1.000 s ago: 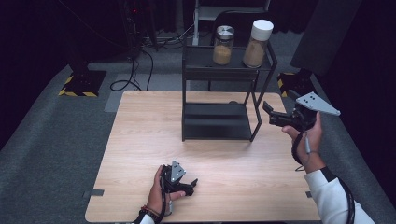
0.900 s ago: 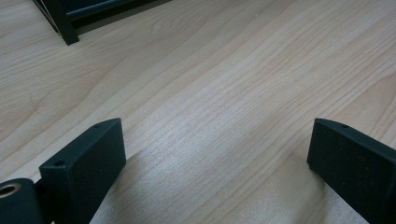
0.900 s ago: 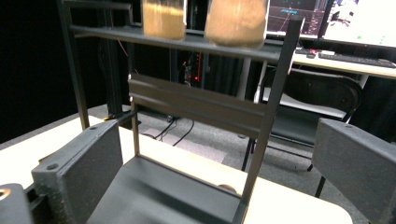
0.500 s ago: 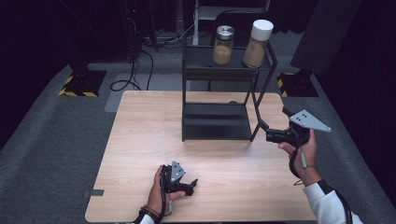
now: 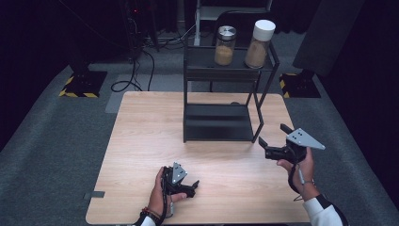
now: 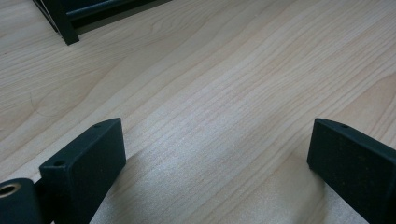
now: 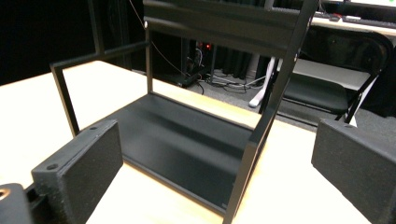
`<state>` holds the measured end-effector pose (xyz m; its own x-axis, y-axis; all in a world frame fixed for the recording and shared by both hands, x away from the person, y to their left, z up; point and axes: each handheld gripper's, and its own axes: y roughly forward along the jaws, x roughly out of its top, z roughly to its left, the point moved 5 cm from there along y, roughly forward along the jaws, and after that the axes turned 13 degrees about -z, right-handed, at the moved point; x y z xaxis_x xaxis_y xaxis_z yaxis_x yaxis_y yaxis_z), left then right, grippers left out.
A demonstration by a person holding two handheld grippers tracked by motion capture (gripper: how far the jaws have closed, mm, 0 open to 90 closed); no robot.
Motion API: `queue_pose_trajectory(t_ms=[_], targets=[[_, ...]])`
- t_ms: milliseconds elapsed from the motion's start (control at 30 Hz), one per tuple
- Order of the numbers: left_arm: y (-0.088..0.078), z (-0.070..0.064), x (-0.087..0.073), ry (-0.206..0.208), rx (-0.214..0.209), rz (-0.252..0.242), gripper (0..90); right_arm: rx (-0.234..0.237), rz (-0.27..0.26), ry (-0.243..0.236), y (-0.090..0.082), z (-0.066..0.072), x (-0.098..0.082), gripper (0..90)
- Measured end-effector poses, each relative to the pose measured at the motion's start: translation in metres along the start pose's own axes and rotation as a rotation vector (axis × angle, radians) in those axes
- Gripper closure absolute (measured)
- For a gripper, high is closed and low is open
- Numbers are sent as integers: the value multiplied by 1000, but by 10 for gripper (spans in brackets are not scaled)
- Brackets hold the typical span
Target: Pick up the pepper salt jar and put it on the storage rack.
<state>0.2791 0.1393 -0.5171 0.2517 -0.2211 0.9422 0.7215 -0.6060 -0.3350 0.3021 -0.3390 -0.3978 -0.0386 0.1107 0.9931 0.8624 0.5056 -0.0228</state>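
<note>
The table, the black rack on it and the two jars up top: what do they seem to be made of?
The table looks like pale wood or a wood-look laminate: fine grain lines, slight sheen. The rack seems to be metal painted matte black, judging by its thin straight bars and flat shelves. The two jars look like clear glass or plastic, tan contents showing through; one lid looks metallic, the other white, likely plastic.

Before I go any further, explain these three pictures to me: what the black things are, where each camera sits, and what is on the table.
No robot here: a person holds hand-worked tongs, the left tongs and the right tongs, both open and holding nothing. One picture looks down from above the person's side. The other two come from cameras riding on the tongs, each looking along its own two black jaws. On the wooden table stands a black two-level rack; on its top shelf are two jars of brownish contents. The right tongs point at the rack's lower shelf.
</note>
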Motion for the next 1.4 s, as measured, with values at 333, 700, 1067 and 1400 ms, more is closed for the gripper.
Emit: queue_pose_trajectory(t_ms=[333,700,1067,1400], targets=[[0,0,0,4,-5,1,42,3,43,2,-11,3,-27,15],[0,0,0,5,-5,1,42,7,93,24,-22,10,-57,16],[0,0,0,5,-4,0,42,4,155,47,-35,16,-84,16],[0,0,0,5,-4,1,43,-10,207,73,-43,16,-101,16]])
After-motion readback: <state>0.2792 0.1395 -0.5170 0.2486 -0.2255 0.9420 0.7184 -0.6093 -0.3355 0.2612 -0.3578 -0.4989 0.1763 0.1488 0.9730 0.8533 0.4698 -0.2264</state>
